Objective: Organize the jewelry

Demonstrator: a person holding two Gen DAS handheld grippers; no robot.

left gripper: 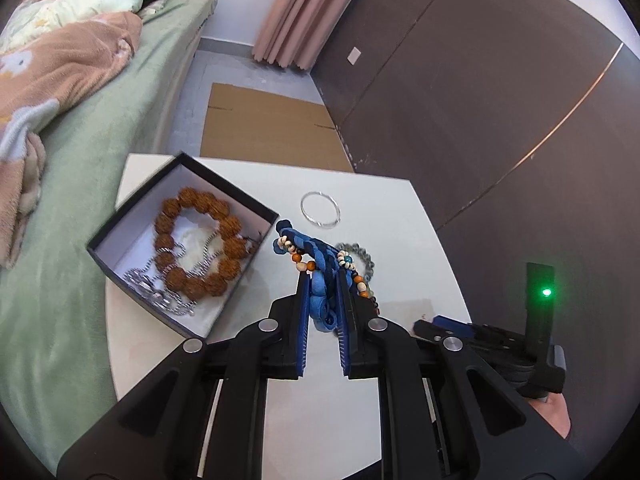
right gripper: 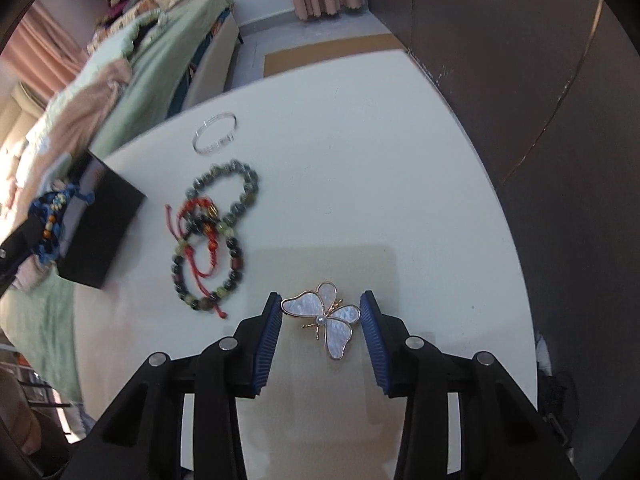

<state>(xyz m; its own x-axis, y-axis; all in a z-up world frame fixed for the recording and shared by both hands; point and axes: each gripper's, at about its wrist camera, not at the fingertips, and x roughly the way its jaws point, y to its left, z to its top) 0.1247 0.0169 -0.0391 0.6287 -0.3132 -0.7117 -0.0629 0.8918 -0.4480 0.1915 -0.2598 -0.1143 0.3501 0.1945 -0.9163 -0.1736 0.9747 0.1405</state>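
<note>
My left gripper is shut on a blue braided bracelet with beads, held above the white table just right of the open black jewelry box. The box holds a brown bead bracelet and a silver chain. My right gripper is open, its jaws on either side of a butterfly brooch that lies on the table. A silver bangle, a green bead bracelet, a red cord bracelet and a dark bead bracelet lie on the table.
The white table stands beside a bed with a green sheet and blankets. A dark wall runs along the right. Cardboard lies on the floor beyond the table. The right gripper shows at the left wrist view's lower right.
</note>
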